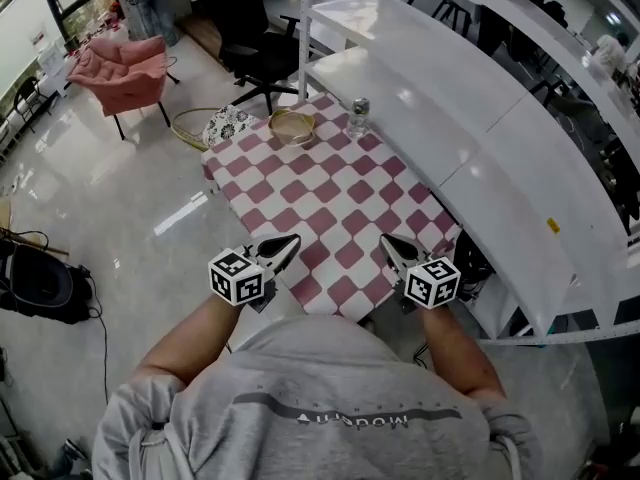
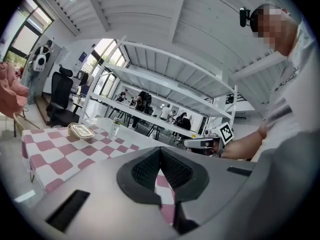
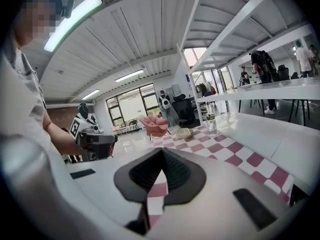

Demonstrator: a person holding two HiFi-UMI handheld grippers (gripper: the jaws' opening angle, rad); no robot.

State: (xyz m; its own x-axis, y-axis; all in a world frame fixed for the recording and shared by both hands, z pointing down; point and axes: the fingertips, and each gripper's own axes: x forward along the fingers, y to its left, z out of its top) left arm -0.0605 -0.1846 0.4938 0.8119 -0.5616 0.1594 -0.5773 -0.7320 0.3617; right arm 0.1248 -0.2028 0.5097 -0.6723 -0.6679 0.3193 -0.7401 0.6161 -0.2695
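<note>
A table with a red-and-white checked cloth point(image 1: 340, 203) stands in front of me. At its far end lie a shallow lidded container point(image 1: 292, 125) and a small clear water bottle point(image 1: 358, 116). My left gripper point(image 1: 287, 244) hovers over the near left edge of the cloth, jaws shut on nothing. My right gripper point(image 1: 389, 243) hovers over the near right edge, also shut and empty. In the left gripper view the container point(image 2: 81, 130), bottle point(image 2: 115, 127) and right gripper point(image 2: 202, 144) show beyond the shut jaws. The right gripper view shows the container point(image 3: 183, 133), bottle point(image 3: 211, 124) and left gripper point(image 3: 97, 140).
A long white shelf unit point(image 1: 470, 138) runs along the table's right side. A pink armchair point(image 1: 122, 68), a black office chair point(image 1: 255, 48) and a patterned stool point(image 1: 228, 125) stand beyond the table's far left. A black bag point(image 1: 40, 286) lies on the floor at the left.
</note>
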